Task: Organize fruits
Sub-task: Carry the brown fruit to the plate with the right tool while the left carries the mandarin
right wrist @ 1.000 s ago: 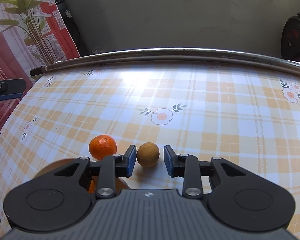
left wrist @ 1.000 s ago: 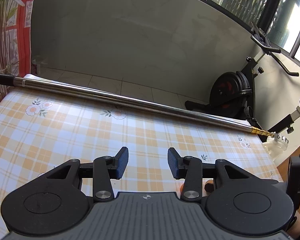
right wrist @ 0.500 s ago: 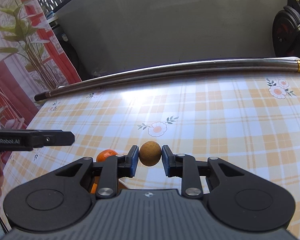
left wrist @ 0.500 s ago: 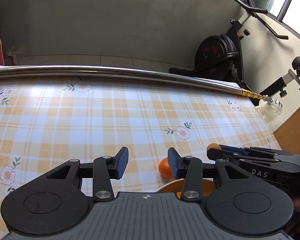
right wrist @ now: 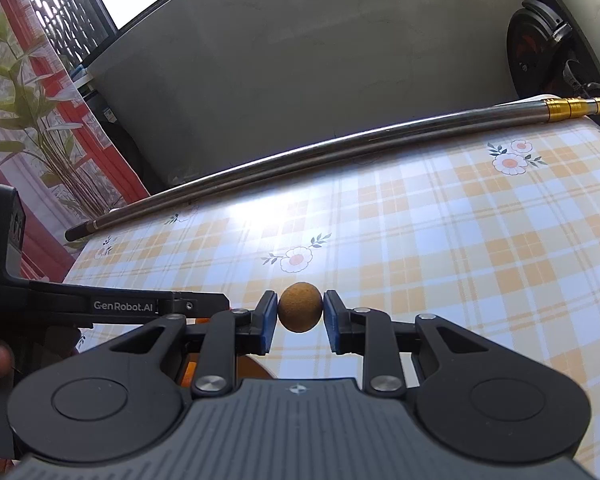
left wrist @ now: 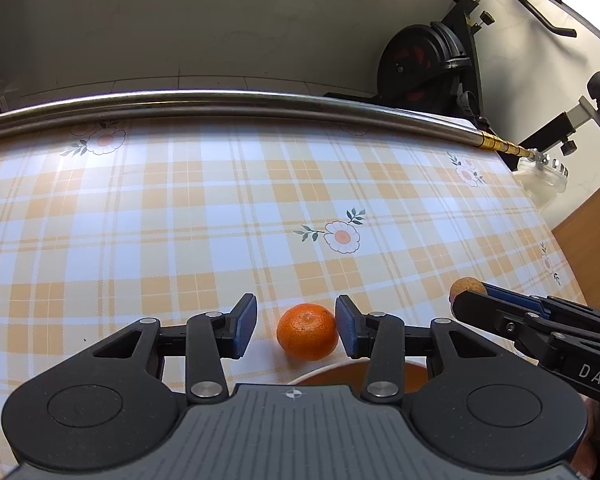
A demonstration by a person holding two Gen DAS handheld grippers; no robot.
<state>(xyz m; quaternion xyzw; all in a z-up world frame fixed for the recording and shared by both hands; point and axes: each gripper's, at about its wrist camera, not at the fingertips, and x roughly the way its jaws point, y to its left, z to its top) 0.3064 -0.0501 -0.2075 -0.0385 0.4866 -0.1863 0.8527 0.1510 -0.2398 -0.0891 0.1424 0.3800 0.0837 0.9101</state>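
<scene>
An orange mandarin [left wrist: 307, 332] lies on the checked tablecloth, between the fingers of my left gripper [left wrist: 296, 327], which is open; the right pad is close to it. My right gripper [right wrist: 299, 314] is shut on a small brown round fruit [right wrist: 299, 307] and holds it above the table. The same fruit [left wrist: 465, 286] shows at that gripper's tip at the right of the left wrist view. An orange bowl's rim [left wrist: 332, 372] shows just under my left fingers, mostly hidden.
A long steel pole [left wrist: 236, 100] lies along the table's far edge, with a gold end [right wrist: 572, 106]. An exercise bike [left wrist: 432, 64] stands beyond the table. A plant [right wrist: 40, 136] stands to the left. The tablecloth [left wrist: 180, 220] spreads ahead.
My right gripper closed on the brown fruit and lifted it off the table. My left gripper swung right and down until the mandarin sits between its fingers.
</scene>
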